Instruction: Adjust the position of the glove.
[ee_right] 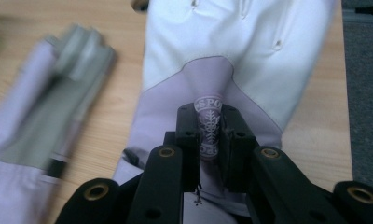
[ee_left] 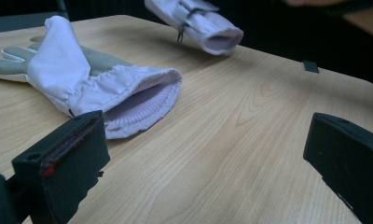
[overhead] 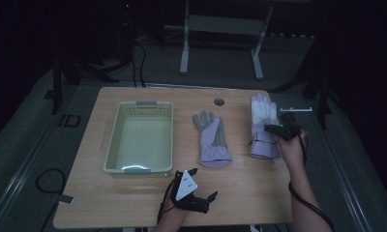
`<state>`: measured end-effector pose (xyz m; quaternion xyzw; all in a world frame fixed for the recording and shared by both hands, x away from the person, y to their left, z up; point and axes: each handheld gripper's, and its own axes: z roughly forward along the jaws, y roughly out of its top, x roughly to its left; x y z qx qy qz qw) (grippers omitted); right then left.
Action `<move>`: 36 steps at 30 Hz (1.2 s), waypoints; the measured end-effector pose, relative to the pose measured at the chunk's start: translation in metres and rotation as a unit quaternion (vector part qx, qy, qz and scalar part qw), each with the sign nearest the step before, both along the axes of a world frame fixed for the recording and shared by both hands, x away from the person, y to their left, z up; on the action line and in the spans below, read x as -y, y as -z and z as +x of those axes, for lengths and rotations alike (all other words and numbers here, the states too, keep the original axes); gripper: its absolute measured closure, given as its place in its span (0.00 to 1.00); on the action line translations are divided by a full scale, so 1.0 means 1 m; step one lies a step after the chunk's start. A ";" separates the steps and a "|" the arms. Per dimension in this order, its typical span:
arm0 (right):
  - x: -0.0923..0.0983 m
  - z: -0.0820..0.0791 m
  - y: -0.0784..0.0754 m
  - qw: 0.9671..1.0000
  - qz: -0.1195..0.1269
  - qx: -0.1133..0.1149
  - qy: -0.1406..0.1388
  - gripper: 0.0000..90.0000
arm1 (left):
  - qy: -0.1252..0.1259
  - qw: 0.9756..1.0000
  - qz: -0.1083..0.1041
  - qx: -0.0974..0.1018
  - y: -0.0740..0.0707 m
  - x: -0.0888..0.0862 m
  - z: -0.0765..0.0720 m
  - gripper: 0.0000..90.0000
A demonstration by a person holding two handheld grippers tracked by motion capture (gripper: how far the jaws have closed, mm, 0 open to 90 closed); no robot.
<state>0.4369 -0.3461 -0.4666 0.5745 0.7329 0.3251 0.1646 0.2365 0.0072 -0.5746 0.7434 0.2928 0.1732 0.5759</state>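
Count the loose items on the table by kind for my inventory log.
Gloves: 2, one in the middle, one pinched by the right gripper
Baskets: 1
Total: 3

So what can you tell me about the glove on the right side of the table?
The right-hand glove is white over the fingers and pale lilac toward the cuff, apparently soft fabric. It lies near the table's right edge, fingertips pointing away from the person. The right gripper has pinched up a fold bearing a printed emblem; its cuff looks raised off the wood.
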 end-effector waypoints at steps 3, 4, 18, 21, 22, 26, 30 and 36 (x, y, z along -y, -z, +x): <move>-0.009 -0.004 -0.021 1.000 0.005 0.014 0.002 0.89 | 0.000 1.000 0.000 0.000 0.000 0.000 0.000 0.00; -0.011 -0.006 -0.027 1.000 0.007 0.020 -0.003 0.89 | -0.001 1.000 0.000 0.000 0.000 0.000 0.000 0.00; -0.080 -0.026 -0.084 0.997 0.024 0.051 -0.044 0.89 | 0.000 1.000 0.001 0.001 0.000 0.000 0.000 0.00; -0.091 -0.029 -0.084 0.997 0.026 0.047 -0.052 0.89 | 0.000 1.000 0.002 0.003 0.000 0.000 0.000 0.00; -0.104 -0.031 -0.082 0.997 0.028 0.042 -0.059 0.89 | 0.000 1.000 0.001 0.001 0.000 0.000 0.000 0.00; -0.120 -0.036 -0.077 0.997 0.030 0.035 -0.070 0.89 | 0.000 1.000 0.000 0.000 0.000 0.000 0.000 0.00; -0.144 -0.041 -0.067 0.996 0.037 0.015 -0.084 0.89 | 0.000 1.000 0.000 0.002 0.000 0.000 0.000 0.00; -0.160 -0.043 -0.048 0.997 0.038 -0.011 -0.073 0.89 | 0.000 1.000 0.000 0.003 0.000 0.000 0.000 0.00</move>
